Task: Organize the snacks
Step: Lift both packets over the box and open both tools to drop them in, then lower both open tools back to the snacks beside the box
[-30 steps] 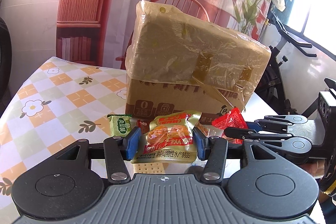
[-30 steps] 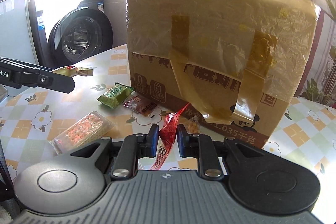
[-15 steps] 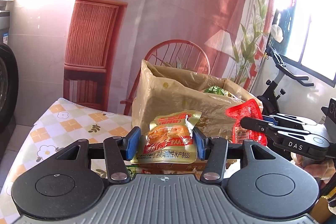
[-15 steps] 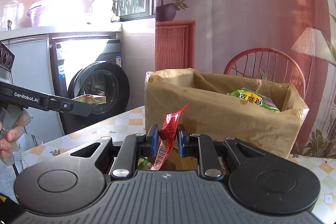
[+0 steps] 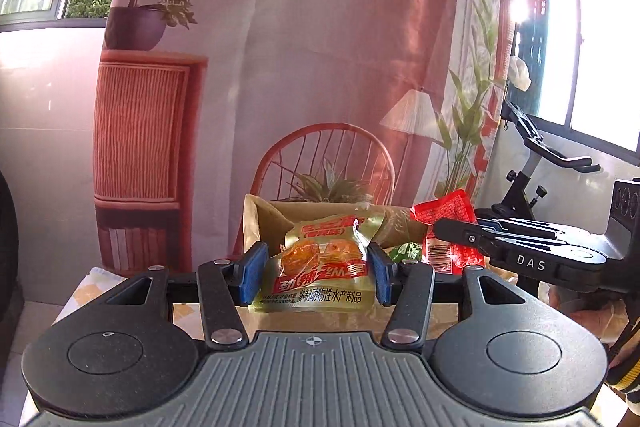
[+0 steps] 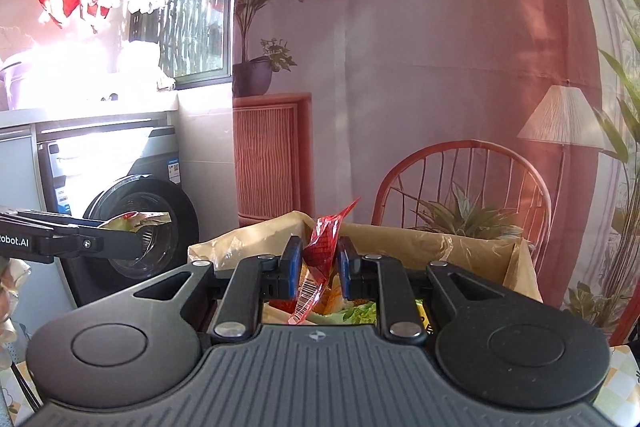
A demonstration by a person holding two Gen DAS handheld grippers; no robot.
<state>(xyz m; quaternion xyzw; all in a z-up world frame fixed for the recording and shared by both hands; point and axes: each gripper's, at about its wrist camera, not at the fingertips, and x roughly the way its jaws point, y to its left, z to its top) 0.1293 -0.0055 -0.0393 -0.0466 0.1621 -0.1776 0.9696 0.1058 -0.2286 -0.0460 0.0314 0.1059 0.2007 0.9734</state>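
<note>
Gold snack packet (image 5: 320, 263) sits clamped between left tool (image 5: 318, 277) pads, seemingly above box (image 5: 264, 223).

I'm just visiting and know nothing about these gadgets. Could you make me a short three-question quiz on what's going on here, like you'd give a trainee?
1. True or false: the left gripper is empty.
2. Which packet does the right gripper pinch? A) a green one B) the red snack packet C) a blue one
3. Fill in: both packets are held up by the open cardboard ____.

Key:
1. False: it clamps the gold snack pouch between its blue pads.
2. B.
3. Box; it already holds other snacks, a green packet among them.
</note>
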